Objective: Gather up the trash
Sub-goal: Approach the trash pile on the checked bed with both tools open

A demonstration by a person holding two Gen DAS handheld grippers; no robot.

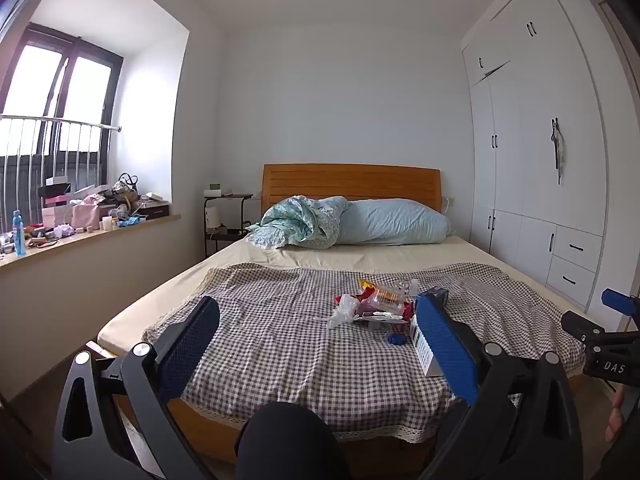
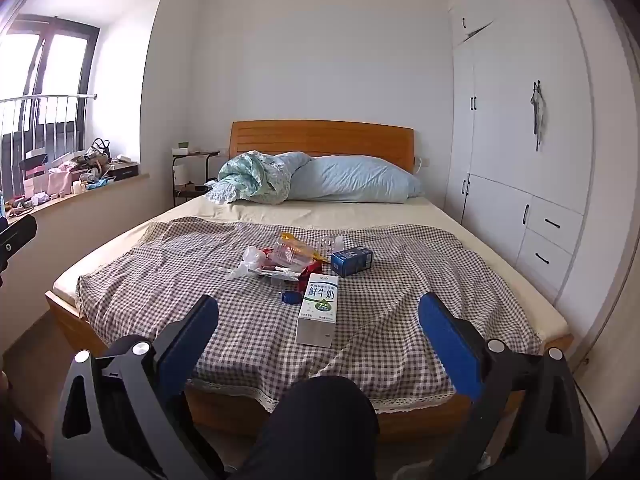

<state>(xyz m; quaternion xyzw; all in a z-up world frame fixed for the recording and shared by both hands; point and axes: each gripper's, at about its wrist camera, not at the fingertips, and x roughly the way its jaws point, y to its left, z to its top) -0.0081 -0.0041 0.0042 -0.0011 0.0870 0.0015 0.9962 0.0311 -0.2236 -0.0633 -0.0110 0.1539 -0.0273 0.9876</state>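
We hold both tools, left [image 1: 316, 344] and right [image 2: 318, 332], spread wide and empty at frame bottom. The trash [image 2: 288, 262] (carton [image 2: 318, 308], blue box [image 2: 352, 261]) lies mid-frame on the bed's [image 2: 400, 216] checked cloth [image 2: 160, 272].

1. A wooden bed [image 2: 64, 312] with a slatted headboard [image 2: 320, 136] carries everything.
2. A cream sheet [image 2: 360, 210] covers the mattress; a checked cloth [image 2: 160, 280] with a lace edge lies over the near half.
3. At the head lie a blue pillow [image 2: 360, 180] and a bunched floral quilt [image 2: 252, 178].
4. On the cloth: a milk carton [image 2: 318, 308] lying flat, a blue box [image 2: 352, 261], a blue cap [image 2: 290, 297], and a heap of plastic wrappers [image 2: 280, 262] with a white crumpled bag [image 2: 244, 266].
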